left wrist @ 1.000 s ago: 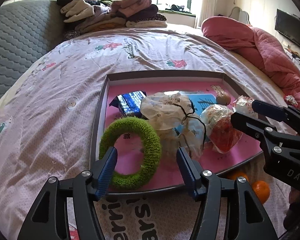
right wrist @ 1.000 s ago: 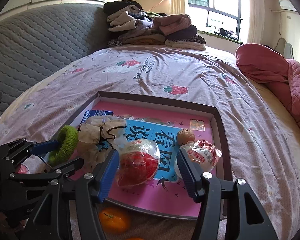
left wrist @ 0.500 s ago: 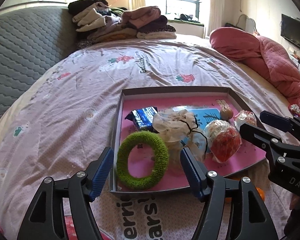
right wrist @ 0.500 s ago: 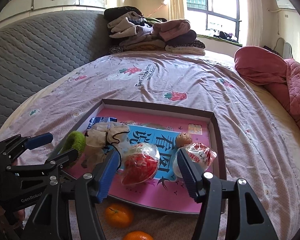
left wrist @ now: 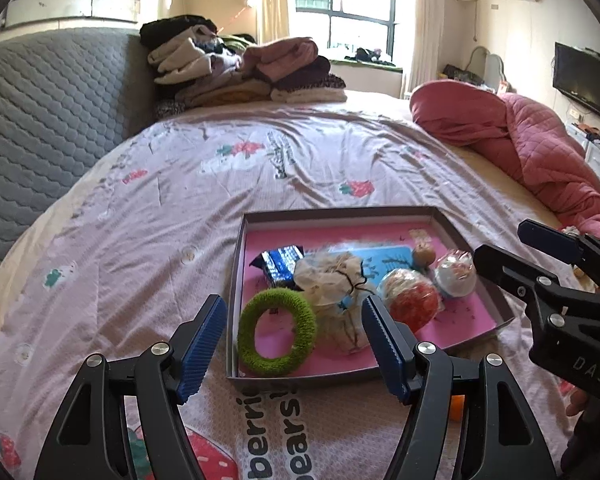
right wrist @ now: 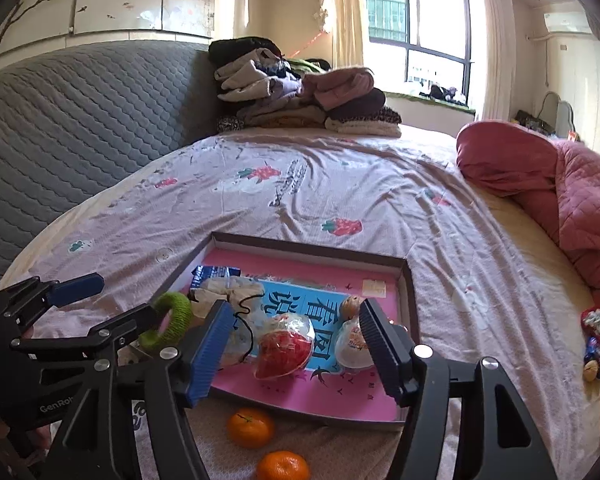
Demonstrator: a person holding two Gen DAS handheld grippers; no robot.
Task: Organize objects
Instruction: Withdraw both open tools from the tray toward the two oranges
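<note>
- "DAS" stood in pale letters on the right gripper [left wrist: 548, 258] body.
- "GenRob", cut off, stood on the left gripper [right wrist: 112, 300].
- Upside-down "berri" and "bears" were printed on the bedsheet [left wrist: 272, 428].
- Large Chinese characters marked the blue panel [right wrist: 300, 312] in the tray [right wrist: 410, 300].

A shallow pink-lined box [left wrist: 466, 242] is seen on the bedspread, filled with collected objects: a green fuzzy ring [left wrist: 276, 332] lying flat at 7 o'clock, a blue foil packet [left wrist: 280, 264] at 10 o'clock, a tied pale pouch [left wrist: 332, 280] at centre, and two clear-wrapped bundles [left wrist: 412, 300] at 3 o'clock. Two oranges [right wrist: 250, 427] are left outside, just off the 6 o'clock edge.
</note>
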